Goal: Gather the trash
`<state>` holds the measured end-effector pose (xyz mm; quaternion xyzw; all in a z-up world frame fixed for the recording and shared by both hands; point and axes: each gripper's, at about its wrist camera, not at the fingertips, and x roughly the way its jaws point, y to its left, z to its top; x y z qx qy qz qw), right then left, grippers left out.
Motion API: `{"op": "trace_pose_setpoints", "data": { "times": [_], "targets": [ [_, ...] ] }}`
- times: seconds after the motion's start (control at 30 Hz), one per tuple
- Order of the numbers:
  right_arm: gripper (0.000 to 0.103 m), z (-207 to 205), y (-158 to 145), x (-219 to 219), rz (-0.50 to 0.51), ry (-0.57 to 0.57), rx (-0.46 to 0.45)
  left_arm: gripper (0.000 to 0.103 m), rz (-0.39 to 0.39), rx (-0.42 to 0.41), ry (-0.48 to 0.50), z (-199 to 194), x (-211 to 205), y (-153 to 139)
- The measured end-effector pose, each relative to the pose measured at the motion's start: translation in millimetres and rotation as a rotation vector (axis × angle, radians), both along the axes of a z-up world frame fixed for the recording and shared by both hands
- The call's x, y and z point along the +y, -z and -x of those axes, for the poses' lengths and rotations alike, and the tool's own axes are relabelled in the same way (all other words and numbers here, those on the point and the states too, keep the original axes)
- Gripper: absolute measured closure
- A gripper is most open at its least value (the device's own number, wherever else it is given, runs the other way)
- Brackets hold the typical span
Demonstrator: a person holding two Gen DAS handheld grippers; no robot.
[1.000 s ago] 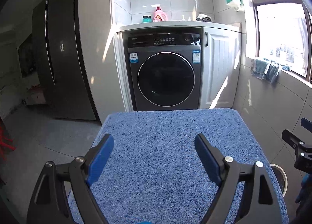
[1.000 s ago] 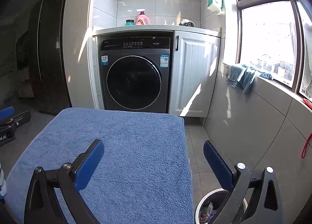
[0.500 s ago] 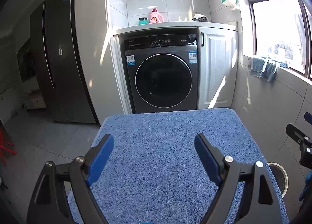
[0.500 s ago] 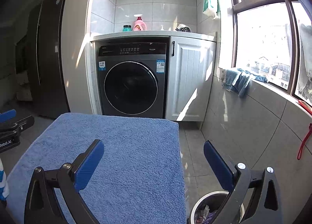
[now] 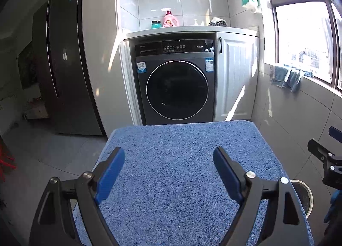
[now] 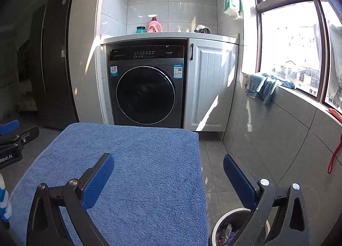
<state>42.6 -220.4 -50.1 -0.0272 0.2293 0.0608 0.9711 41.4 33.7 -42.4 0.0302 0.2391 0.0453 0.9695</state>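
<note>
Above the blue towel (image 5: 181, 171), both the left gripper (image 5: 168, 160) and right gripper (image 6: 168, 166) gape wide and empty. No trash lies on it; some sits in the bin (image 6: 233, 226) beside. Look around slowly first.

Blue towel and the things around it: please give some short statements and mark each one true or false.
1. The blue towel is bare. True.
2. The left gripper holds trash. False: its jaws stand open with nothing between them.
3. The bin has trash inside. True.
4. The bin stands on the towel. False: it is on the floor, to the right of the towel.
5. The right gripper is shut. False: it is open.
</note>
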Motion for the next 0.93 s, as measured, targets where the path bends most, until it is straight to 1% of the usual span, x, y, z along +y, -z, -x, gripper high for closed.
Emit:
{"op": "trace_pose_setpoints", "data": {
  "times": [0.47, 0.93],
  "targets": [
    [0.000, -2, 2, 4, 0.005, 0.002, 0.005, 0.019, -0.001, -0.028, -0.023, 1, 5, -7],
    [0.000, -1, 0, 0, 0.018, 0.013, 0.003, 0.019, 0.004, -0.035, -0.014, 5, 4, -11]
  ]
}}
